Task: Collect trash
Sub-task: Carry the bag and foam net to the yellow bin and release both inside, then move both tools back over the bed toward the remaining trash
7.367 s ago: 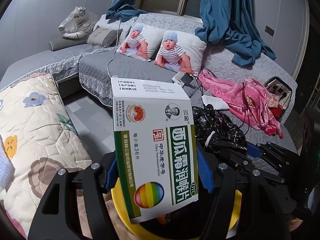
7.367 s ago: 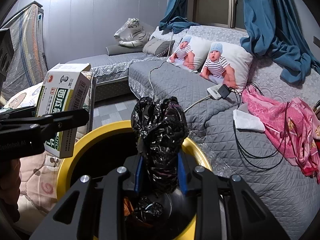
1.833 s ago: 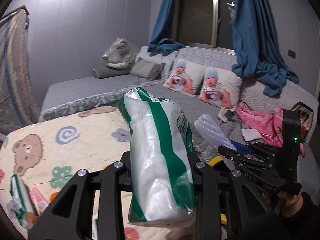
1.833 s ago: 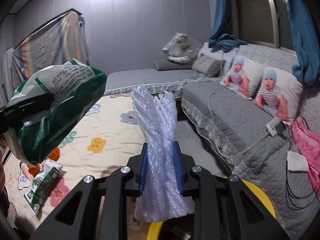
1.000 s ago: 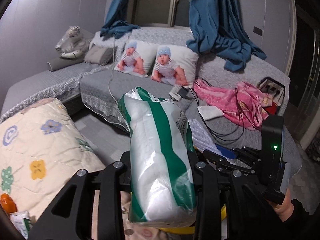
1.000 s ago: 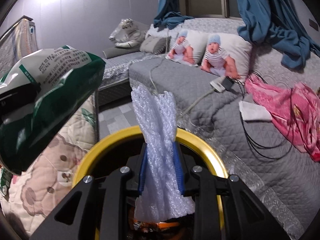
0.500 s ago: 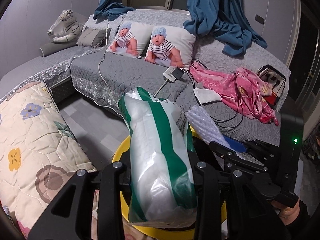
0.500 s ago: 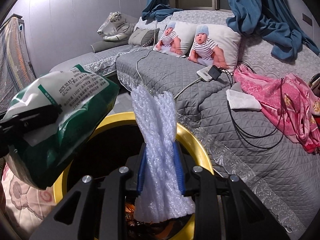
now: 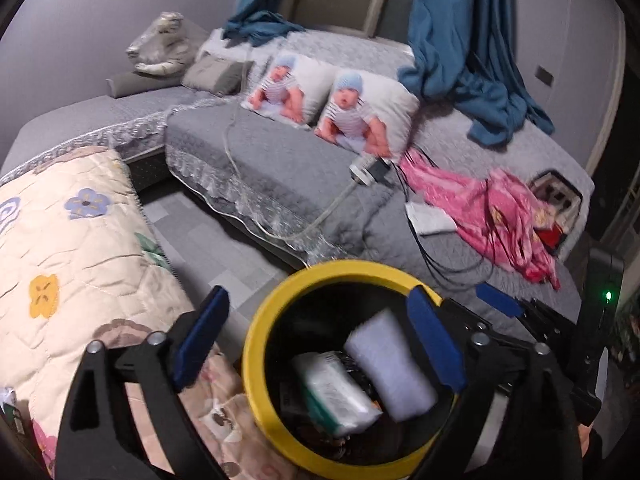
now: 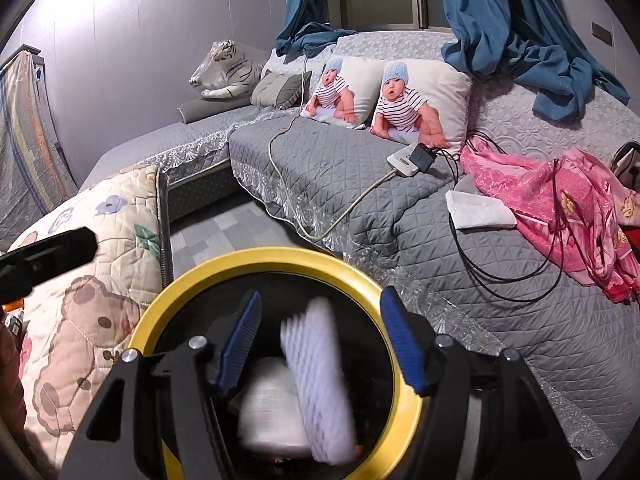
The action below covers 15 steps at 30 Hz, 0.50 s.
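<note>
Both the left gripper [image 9: 316,344] and right gripper [image 10: 320,344] have just opened their jaws wide, holding nothing. The bag [image 9: 336,394] and foam [image 10: 320,384] drop into the bin [image 9: 256,344]. Foam is light; it might bounce out.

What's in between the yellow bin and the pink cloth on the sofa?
In the right wrist view, black cables on grey quilted sofa cover lie between yellow bin and pink cloth.

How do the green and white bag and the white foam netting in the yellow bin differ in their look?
The green and white bag is smooth plastic with a green band; the white foam netting is plain white, with a ribbed mesh surface in the right wrist view. The bag lies lower, toward the bin's left in the left wrist view; the netting is above it, to its right. Both appear blurred and are inside the yellow bin, free of both grippers.
</note>
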### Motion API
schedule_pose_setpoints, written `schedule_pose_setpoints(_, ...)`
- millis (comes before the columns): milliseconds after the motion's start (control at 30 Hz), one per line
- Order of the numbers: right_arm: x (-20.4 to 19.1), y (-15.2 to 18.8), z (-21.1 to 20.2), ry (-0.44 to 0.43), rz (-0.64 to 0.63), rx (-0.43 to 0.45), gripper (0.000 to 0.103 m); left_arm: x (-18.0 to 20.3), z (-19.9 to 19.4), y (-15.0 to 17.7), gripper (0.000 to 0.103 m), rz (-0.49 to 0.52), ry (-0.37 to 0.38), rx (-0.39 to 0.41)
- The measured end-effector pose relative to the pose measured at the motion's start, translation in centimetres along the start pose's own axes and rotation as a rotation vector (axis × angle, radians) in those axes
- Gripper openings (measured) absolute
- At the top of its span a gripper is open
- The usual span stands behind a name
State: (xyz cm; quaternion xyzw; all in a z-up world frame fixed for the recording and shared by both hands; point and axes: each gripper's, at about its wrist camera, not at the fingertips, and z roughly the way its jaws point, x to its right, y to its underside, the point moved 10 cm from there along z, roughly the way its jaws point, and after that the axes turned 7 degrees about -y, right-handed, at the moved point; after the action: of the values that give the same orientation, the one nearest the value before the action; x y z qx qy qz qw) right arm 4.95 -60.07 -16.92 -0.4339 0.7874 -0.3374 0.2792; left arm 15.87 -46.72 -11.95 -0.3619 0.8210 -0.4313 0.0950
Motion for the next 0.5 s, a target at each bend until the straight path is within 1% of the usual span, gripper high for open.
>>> schedule_pose_setpoints(100, -1.0, -0.5, -0.1, -0.02, -0.016, 0.008, 0.06, -1.9, -1.3, -0.8, 0.09, -0.032, -0.023, 0.023)
schedule_pose_setpoints(167, -2.2, -0.9, -0.1, -0.044, -0.031, 0.014, 0.062, -3.5, -2.6, -1.7, 0.091, -0.045, -0.052, 0.053)
schedule_pose_setpoints(233, -3.9, -1.5, -0.2, -0.079, -0.053, 0.021, 0.065, -5.4, -3.9, -2.4, 0.093, -0.047, -0.091, 0.079)
schedule_pose_setpoints(333, -7.6, -2.4, -0.3, -0.138, -0.115, 0.036, 0.066, -9.3, -6.8, -3.2, 0.094, -0.056, -0.157, 0.124)
schedule_pose_setpoints(367, -9.6, -2.7, -0.3, -0.168, -0.148, 0.041, 0.066, -10.8, -7.8, -3.2, 0.094, -0.063, -0.179, 0.133)
schedule_pose_setpoints(433, -12.2, -3.0, -0.1, -0.211, -0.189, 0.042, 0.068, -14.2, -9.7, -3.1, 0.094, -0.077, -0.231, 0.135)
schedule_pose_setpoints(467, -14.4, -3.1, 0.0, -0.251, -0.222, 0.042, 0.068, -16.2, -10.8, -2.9, 0.094, -0.088, -0.261, 0.131)
schedule_pose_setpoints(500, -16.1, -3.2, 0.0, -0.283, -0.245, 0.045, 0.069, -17.3, -11.4, -2.7, 0.094, -0.095, -0.277, 0.127)
